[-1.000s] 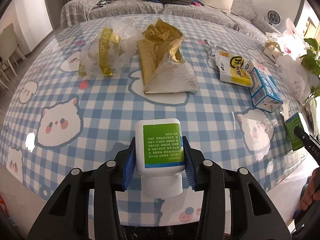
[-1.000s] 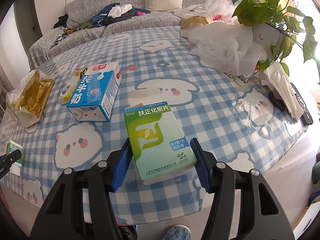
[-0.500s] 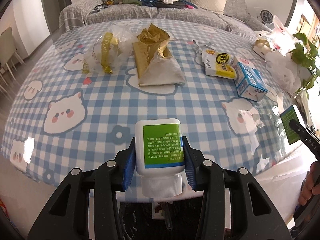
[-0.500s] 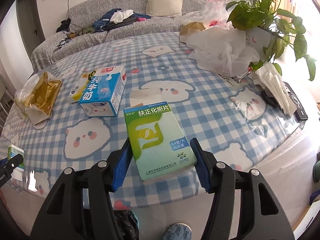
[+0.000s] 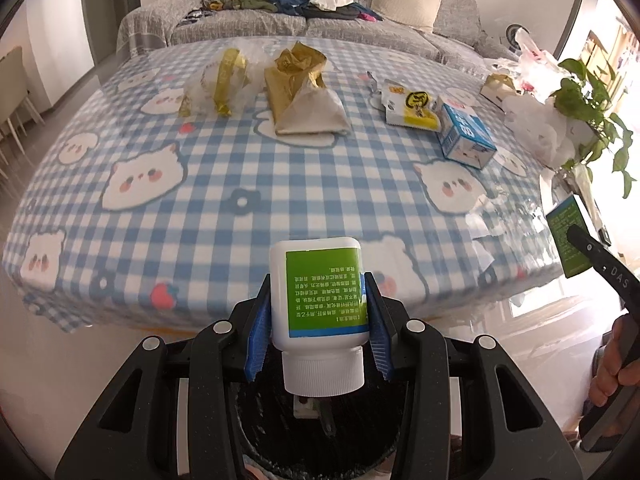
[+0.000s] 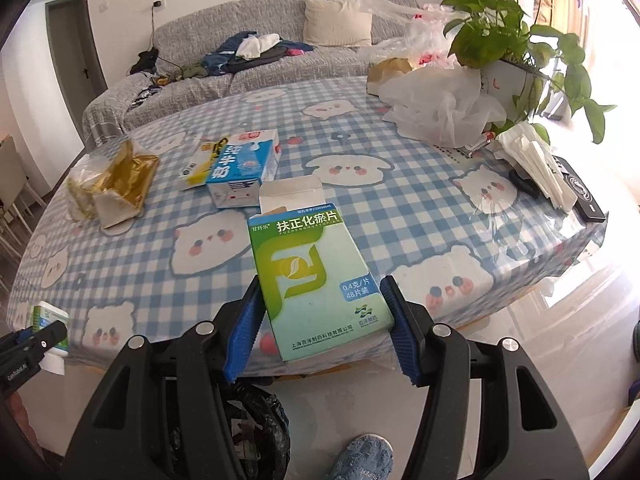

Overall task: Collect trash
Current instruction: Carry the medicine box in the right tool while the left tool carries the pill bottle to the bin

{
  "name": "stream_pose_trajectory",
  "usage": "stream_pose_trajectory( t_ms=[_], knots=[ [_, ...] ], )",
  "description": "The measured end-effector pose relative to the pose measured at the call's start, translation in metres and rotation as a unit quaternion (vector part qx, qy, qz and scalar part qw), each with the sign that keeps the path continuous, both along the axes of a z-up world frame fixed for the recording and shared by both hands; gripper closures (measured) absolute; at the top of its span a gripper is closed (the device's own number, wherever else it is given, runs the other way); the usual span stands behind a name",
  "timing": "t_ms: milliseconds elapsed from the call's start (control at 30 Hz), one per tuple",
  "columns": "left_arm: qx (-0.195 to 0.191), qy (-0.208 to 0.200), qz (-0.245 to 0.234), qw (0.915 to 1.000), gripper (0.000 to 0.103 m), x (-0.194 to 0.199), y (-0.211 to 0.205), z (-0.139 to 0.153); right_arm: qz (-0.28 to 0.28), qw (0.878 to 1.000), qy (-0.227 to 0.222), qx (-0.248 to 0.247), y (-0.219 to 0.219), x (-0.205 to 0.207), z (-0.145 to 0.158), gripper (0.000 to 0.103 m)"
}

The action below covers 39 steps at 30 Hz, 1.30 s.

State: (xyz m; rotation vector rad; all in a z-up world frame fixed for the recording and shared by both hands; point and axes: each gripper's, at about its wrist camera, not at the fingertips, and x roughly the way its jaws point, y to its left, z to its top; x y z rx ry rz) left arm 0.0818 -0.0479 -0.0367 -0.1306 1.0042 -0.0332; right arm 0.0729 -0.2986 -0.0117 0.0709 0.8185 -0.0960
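Observation:
My left gripper (image 5: 318,322) is shut on a white pill bottle (image 5: 319,292) with a green label, cap toward me, held off the table's near edge above a black-lined trash bin (image 5: 316,436). My right gripper (image 6: 320,320) is shut on a green and white medicine box (image 6: 316,280) with its top flap open, also held off the table's edge. The bin's black liner (image 6: 256,420) shows below it. On the table lie a gold foil bag (image 5: 300,88), a clear wrapper with a gold band (image 5: 224,80), a yellow snack packet (image 5: 412,108) and a blue milk carton (image 5: 464,136).
The round table (image 5: 200,208) has a blue checked cloth. A potted plant (image 6: 516,52), white plastic bags (image 6: 440,108), folded tissues (image 6: 536,164) and a black remote (image 6: 580,196) sit at its right side. A grey sofa (image 6: 240,68) stands behind. My shoe (image 6: 364,456) is on the floor.
Both grippers have pulled back from over the table to beyond its near edge, still holding the bottle and the box. The trash bin has come into view beneath them.

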Motion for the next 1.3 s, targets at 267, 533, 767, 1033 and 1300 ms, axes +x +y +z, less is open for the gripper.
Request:
stream_pose_trajectory(
  t_ms=[267,533,767,1033,1300],
  knots=[
    [-0.011,-0.005,-0.012,0.9999,0.062,-0.031,-0.008,-0.004,0.009,1.0,-0.009,-0.006,0.011,-0.026,0.0,0.047],
    [-0.005,-0.006,-0.022,0.9997,0.062,-0.063,-0.016,-0.014,0.017,1.0,-0.009,-0.019,0.02,-0.051,-0.013,0.047],
    [-0.008,0.008,-0.029,0.9995,0.062,-0.081,-0.021,-0.032,0.022,1.0,0.0,-0.017,0.024,-0.074,-0.029,0.047],
    [-0.007,0.013,-0.028,0.9995,0.062,-0.095,-0.023,-0.049,0.027,0.999,0.022,-0.013,0.029,-0.092,-0.049,0.047],
    [-0.016,0.023,-0.022,0.9994,0.063,-0.106,-0.023,-0.066,0.031,0.998,0.045,-0.011,0.034,-0.111,-0.07,0.047]
  ],
)
